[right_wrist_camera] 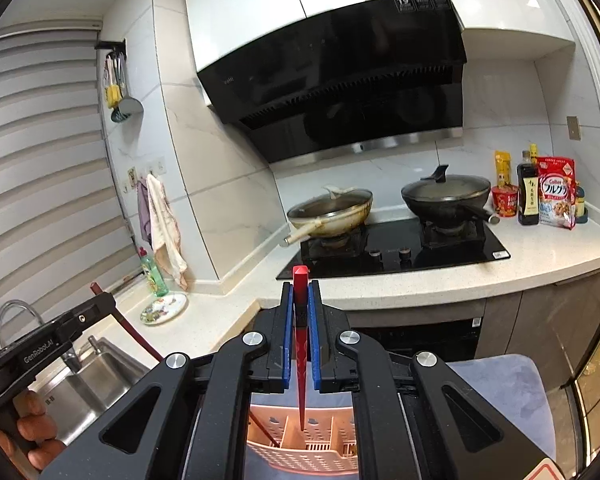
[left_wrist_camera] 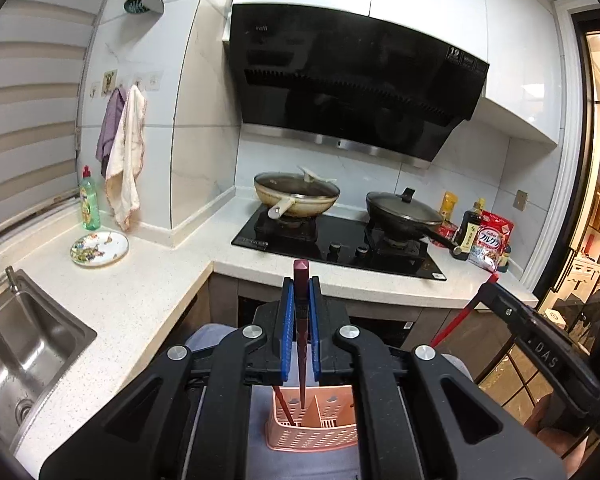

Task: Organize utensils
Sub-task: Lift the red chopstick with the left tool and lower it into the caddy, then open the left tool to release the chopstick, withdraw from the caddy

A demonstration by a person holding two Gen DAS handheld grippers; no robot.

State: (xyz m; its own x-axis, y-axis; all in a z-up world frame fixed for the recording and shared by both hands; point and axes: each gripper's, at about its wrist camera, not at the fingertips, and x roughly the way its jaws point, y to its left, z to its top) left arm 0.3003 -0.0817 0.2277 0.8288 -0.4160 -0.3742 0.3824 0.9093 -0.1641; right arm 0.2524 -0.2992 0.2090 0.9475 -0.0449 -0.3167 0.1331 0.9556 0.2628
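My left gripper (left_wrist_camera: 301,286) is shut on a dark red chopstick (left_wrist_camera: 301,320) that points down into a pink slotted utensil basket (left_wrist_camera: 314,432). Another dark chopstick (left_wrist_camera: 283,406) leans in the basket's left compartment. My right gripper (right_wrist_camera: 301,290) is shut on a bright red chopstick (right_wrist_camera: 301,344), its tip over the middle compartment of the same pink basket (right_wrist_camera: 304,448). Each gripper shows at the edge of the other's view: the right one (left_wrist_camera: 540,332) and the left one (right_wrist_camera: 52,340).
A white counter (left_wrist_camera: 140,300) wraps an L-shaped corner. A steel sink (left_wrist_camera: 24,360) lies at left, with a dirty plate (left_wrist_camera: 99,248) and a green soap bottle (left_wrist_camera: 89,204) behind. Two lidded woks (left_wrist_camera: 296,194) sit on the black hob (left_wrist_camera: 340,246). Bottles and packets (left_wrist_camera: 480,236) stand at right.
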